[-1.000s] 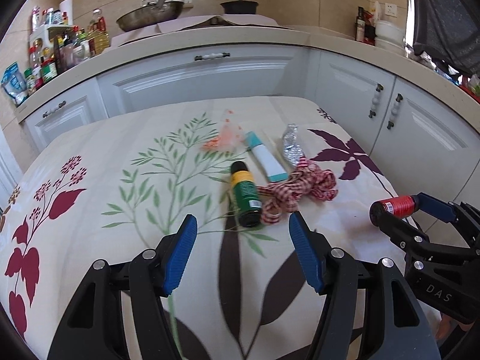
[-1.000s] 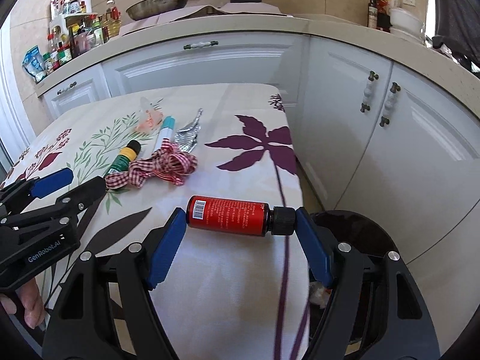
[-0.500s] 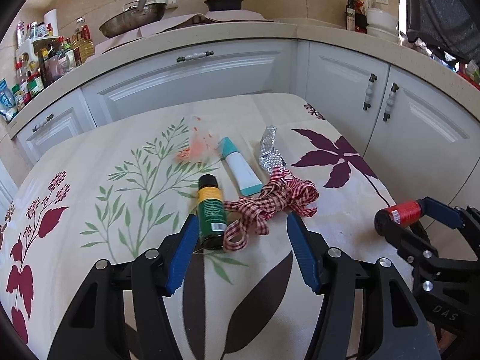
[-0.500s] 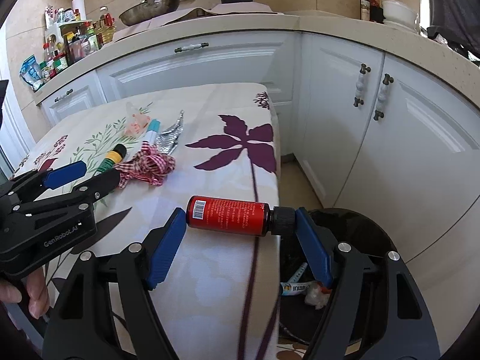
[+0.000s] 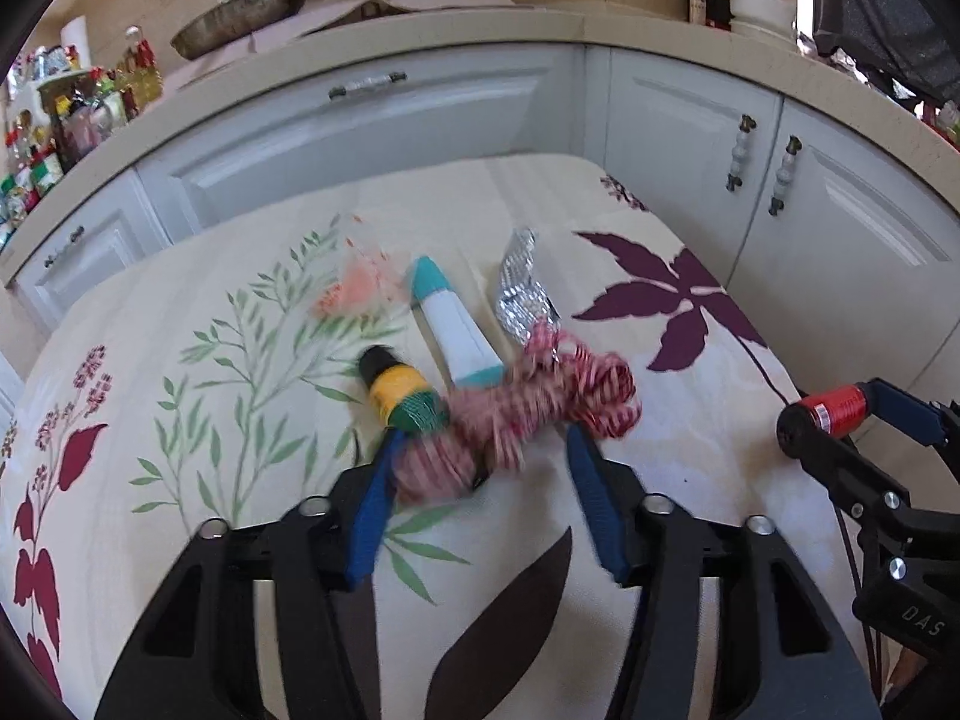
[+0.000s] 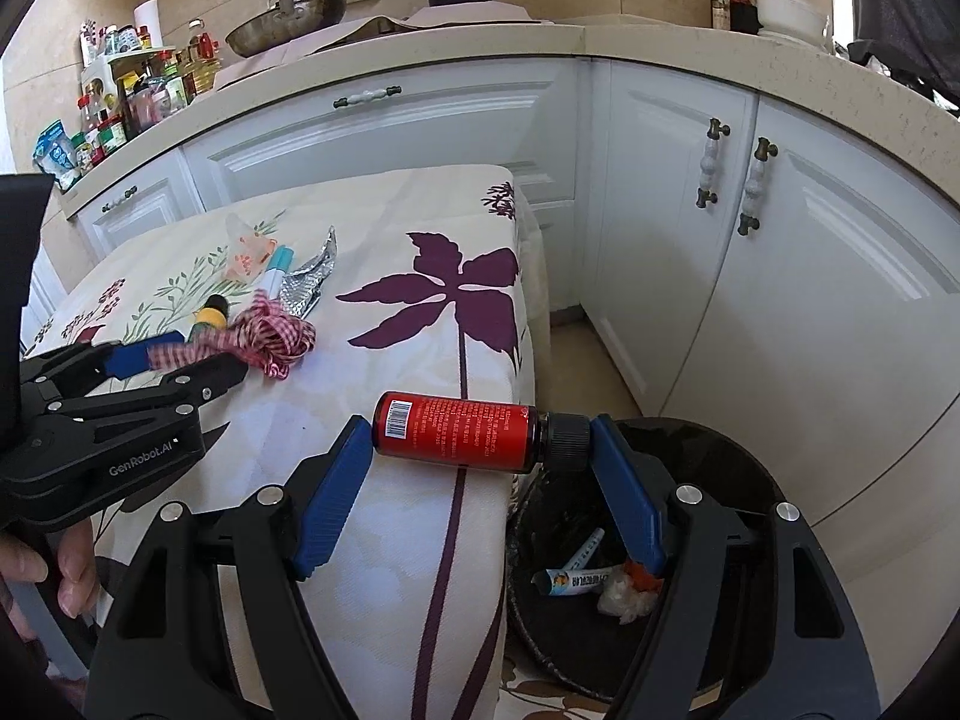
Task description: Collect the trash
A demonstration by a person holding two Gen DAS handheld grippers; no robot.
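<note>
My right gripper [image 6: 480, 427] is shut on a red bottle [image 6: 456, 435] with a black cap, held end to end between the blue pads, over the table's right edge beside the black bin [image 6: 720, 468]. My left gripper [image 5: 480, 438] is closing around a red-and-white checked ribbon [image 5: 540, 402]. The ribbon lies between the jaws and against the left pad [image 5: 369, 510], and the gap is still wide. A green bottle [image 5: 408, 399] with a yellow band lies just beyond the left fingertip. Behind are a white-and-teal tube [image 5: 456, 324], crumpled foil [image 5: 522, 288] and a clear orange-printed wrapper [image 5: 354, 288].
The floral tablecloth [image 6: 420, 300] covers a table that ends just left of the bin, which holds a tube and crumpled scraps [image 6: 624, 594]. White cabinets [image 6: 660, 210] stand close behind and to the right. A hand [image 6: 66, 564] grips the left tool.
My left gripper moved forward over the ribbon and its jaws narrowed around it. My right gripper carried the red bottle rightward from above the table to its edge, with the bin now in full view.
</note>
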